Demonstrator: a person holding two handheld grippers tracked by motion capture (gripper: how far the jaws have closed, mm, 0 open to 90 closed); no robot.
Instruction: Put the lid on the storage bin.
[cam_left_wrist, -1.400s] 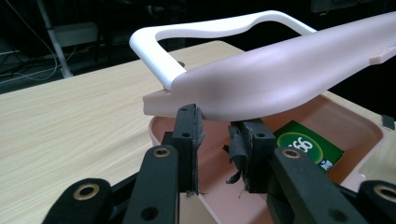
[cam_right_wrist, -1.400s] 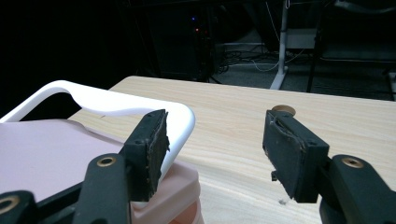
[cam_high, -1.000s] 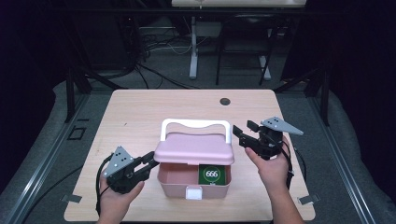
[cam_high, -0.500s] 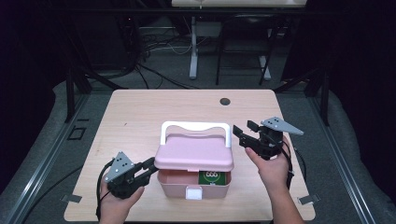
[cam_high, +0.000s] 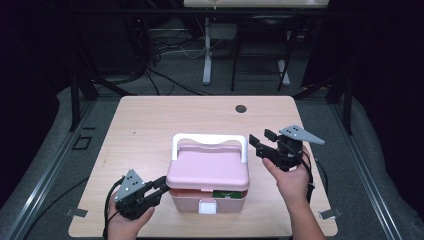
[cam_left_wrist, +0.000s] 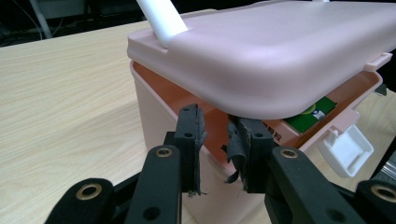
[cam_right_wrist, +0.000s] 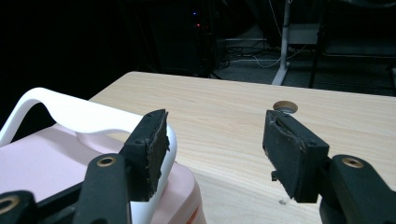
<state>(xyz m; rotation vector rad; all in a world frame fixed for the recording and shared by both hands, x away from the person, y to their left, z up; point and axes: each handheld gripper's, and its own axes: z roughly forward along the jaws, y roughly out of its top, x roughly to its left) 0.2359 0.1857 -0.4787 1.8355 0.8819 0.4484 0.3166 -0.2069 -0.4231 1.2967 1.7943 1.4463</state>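
The pink box (cam_high: 208, 185) sits at the lower centre of the high view, on the wooden table (cam_high: 150, 125), its lid (cam_high: 209, 167) lowered almost onto the body but not latched; a gap shows along the front edge, where a green packet (cam_left_wrist: 314, 112) lies inside and the white clasp (cam_high: 206, 206) hangs loose. That gap reads as a lid being eased shut, which would explain why both tools flank the box rather than hold it.

The left gripper (cam_high: 159, 186) lies at the lower left of the high view, its tips touching or just beside the box's left wall under the lid rim; in the left gripper view its 2 jaws stand slightly parted with nothing between them, the lid overhanging them.

The right gripper (cam_high: 261, 140) hovers at the right of the high view, just beside the white handle (cam_high: 210, 141); its jaws are spread wide and empty, likely waiting to steady or press the lid.
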